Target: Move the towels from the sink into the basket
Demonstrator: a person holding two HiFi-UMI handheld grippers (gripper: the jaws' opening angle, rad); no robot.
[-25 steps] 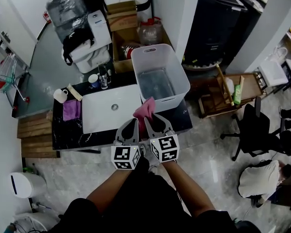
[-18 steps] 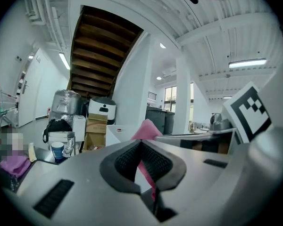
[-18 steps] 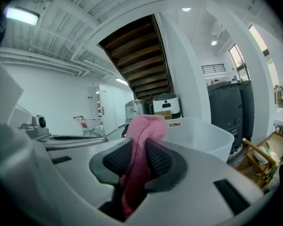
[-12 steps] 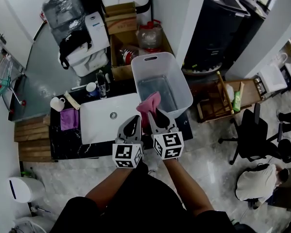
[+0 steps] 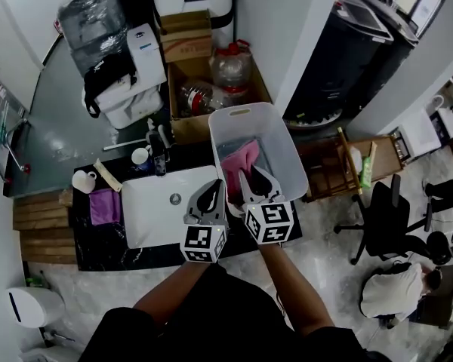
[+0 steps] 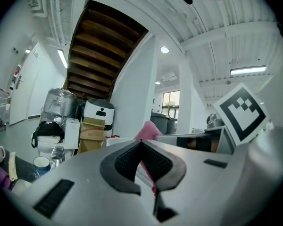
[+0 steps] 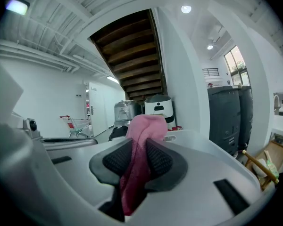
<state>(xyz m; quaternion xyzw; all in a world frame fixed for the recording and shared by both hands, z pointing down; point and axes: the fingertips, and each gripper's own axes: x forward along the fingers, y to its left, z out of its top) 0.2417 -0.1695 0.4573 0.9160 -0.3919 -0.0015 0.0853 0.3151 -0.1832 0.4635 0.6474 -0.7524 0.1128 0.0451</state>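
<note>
My right gripper (image 5: 251, 178) is shut on a pink towel (image 5: 239, 161), which hangs over the inside of the white basket (image 5: 283, 143). In the right gripper view the pink towel (image 7: 140, 154) is pinched between the black pads (image 7: 114, 162), with the basket rim (image 7: 198, 138) just beyond. My left gripper (image 5: 209, 198) is shut with nothing in it, hovering over the right edge of the white sink (image 5: 151, 210). In the left gripper view its pads (image 6: 128, 160) meet. A purple towel (image 5: 104, 205) lies on the dark counter left of the sink.
A tap (image 5: 158, 148), a mug (image 5: 140, 157) and a white cup (image 5: 84, 181) stand at the counter's back. Cardboard boxes (image 5: 185, 38) and a water bottle (image 5: 231, 68) sit behind the basket. A wooden rack (image 5: 346, 164) and an office chair (image 5: 392, 228) are at the right.
My right gripper has carried the pink towel from the sink's right edge to over the basket. The left gripper kept beside it, still shut.
</note>
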